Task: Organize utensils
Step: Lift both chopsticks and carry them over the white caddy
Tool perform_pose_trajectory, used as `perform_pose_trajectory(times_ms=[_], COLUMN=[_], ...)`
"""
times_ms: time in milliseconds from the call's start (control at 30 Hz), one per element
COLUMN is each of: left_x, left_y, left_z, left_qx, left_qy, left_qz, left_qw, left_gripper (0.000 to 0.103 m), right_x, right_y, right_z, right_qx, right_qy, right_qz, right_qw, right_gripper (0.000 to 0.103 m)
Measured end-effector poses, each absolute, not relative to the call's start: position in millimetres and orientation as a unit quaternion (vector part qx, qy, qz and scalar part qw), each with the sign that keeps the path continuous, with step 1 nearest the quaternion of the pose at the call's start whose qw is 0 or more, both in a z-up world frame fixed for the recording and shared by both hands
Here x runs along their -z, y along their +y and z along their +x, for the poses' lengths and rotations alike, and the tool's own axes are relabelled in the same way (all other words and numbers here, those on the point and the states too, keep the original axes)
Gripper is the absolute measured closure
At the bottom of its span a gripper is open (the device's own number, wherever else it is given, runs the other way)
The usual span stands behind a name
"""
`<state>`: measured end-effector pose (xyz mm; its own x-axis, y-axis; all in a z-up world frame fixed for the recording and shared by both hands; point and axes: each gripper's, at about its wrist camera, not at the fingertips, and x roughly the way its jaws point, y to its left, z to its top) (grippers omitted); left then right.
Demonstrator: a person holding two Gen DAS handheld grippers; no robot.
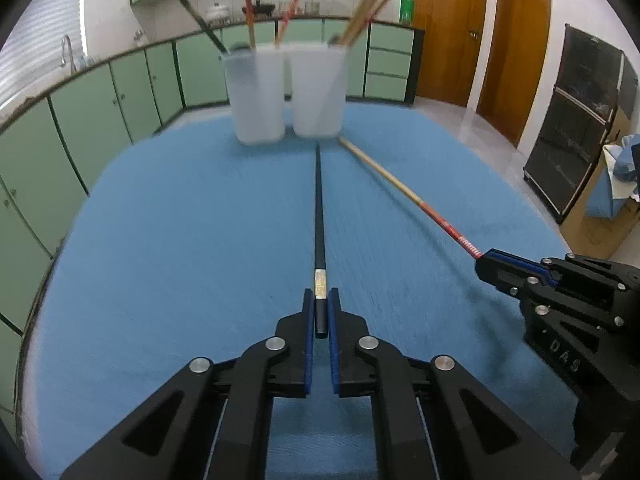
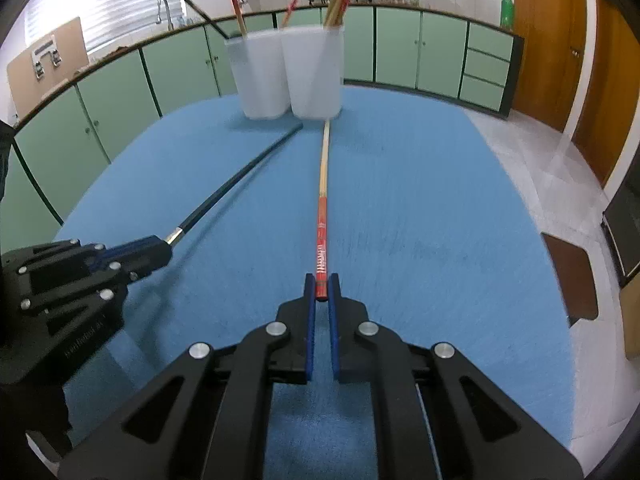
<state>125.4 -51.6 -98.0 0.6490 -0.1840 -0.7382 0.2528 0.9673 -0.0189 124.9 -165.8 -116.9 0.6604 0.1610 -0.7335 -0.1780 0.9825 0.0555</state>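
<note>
My left gripper (image 1: pixel 320 298) is shut on the thick end of a black chopstick (image 1: pixel 319 216), whose thin tip reaches toward two white cups. The same chopstick (image 2: pixel 236 182) shows in the right wrist view, leading from the left gripper (image 2: pixel 166 246). My right gripper (image 2: pixel 322 282) is shut on the red end of a red and wooden chopstick (image 2: pixel 322 200). That stick (image 1: pixel 404 190) and the right gripper (image 1: pixel 482 260) also appear in the left wrist view. Both sticks point at the left cup (image 1: pixel 256 92) and the right cup (image 1: pixel 318 88), which hold several chopsticks.
A blue cloth (image 1: pixel 180 240) covers the table. Green cabinets (image 1: pixel 100 112) run along the far wall, wooden doors (image 1: pixel 452 28) stand at the right, and a dark glass cabinet (image 1: pixel 576 120) is beyond the table's right edge. A brown chair seat (image 2: pixel 572 276) sits beside the table.
</note>
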Motion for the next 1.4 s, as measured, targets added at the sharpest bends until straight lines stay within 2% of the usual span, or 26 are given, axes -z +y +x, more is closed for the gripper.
perform_pose_trajectory(times_ms=[533, 767, 1133, 1400], left_x=[-31.0, -59.8, -76.2, -129.4], left_y=[-33.7, -33.1, -30.3, -13.1], left_z=[118.4, 135.0, 153.5, 192.9], left_qx=[0.137, 0.154, 0.164, 0.136], left_qy=[0.263, 0.243, 0.233, 0.174], left_qz=[0.03, 0.036, 0.039, 0.034], left_qw=[0.954, 0.957, 0.958, 0.975], left_gripper=[0.097, 0.097, 0.097, 0.097], right_x=[-6.7, -43.4, -89.0, -137.4], right_y=[-190.4, -188.6, -177.3, -175.9], right_z=[125.7, 143.8, 173.5, 209.2], right_qx=[-0.132, -0.153, -0.19, -0.192], right_qy=[0.294, 0.273, 0.255, 0.208], right_qz=[0.016, -0.004, -0.019, -0.014], right_qw=[0.946, 0.95, 0.948, 0.959], right_gripper=[0.098, 0.098, 0.098, 0.098])
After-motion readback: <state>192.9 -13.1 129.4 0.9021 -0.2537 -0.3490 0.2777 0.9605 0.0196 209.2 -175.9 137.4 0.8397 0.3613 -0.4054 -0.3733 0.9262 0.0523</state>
